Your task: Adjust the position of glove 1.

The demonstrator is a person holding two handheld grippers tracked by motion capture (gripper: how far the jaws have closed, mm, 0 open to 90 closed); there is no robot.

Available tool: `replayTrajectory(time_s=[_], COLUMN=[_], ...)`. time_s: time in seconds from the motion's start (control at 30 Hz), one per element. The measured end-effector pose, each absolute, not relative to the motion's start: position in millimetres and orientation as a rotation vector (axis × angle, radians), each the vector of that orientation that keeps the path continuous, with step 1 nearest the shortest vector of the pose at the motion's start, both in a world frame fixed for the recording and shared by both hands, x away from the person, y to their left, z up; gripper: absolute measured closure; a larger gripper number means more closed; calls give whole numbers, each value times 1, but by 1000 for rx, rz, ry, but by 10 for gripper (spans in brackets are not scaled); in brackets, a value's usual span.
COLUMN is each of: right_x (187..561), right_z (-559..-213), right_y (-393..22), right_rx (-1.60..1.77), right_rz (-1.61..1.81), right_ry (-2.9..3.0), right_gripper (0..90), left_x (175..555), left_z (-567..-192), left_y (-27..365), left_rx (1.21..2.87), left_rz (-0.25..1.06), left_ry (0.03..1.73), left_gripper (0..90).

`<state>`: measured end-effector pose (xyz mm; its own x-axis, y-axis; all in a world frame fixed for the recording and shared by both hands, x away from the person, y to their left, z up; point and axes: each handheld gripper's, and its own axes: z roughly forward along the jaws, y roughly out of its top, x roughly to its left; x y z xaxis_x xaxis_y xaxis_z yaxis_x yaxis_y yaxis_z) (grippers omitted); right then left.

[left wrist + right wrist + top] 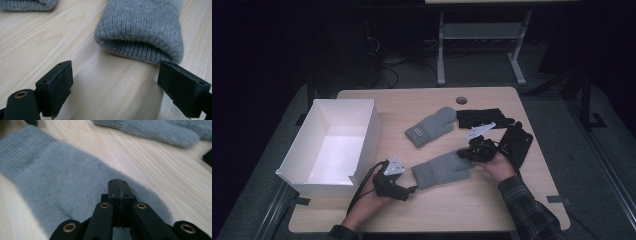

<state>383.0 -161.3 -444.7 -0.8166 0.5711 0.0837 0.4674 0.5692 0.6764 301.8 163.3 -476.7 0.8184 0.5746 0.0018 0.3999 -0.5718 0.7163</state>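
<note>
Lying lower centre of the high view, the near grey mitten (443, 170) sits between our grippers: left gripper (115, 85) gapes wide at its cuff, right gripper (119, 195) is closed, seemingly pinching the fingertip end; fleece may slip.

Your left gripper (412, 189) sits near-left with its jaws spread wide; your right gripper (460, 154), farther right, has its jaws pressed together.
</note>
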Motion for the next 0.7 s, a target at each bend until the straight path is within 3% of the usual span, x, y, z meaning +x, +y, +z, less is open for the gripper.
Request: replayTrajectory(time_s=[0.27,0.63,0.7], right_x=[398,385,381], right_z=[-456,-442,-440], right_y=[-150,-126,-127], right_rx=[891,808,804], right_rz=[1049,1119,1159], right_ry=[2601,2599,2603], right_gripper=[900,900,851], left_x=[302,302,302], left_z=[-477,-477,-477], left_y=[163,163,163], left_rx=[2254,2254,2254], left_rz=[302,303,303], left_ry=[712,711,711], left_gripper=[124,124,124])
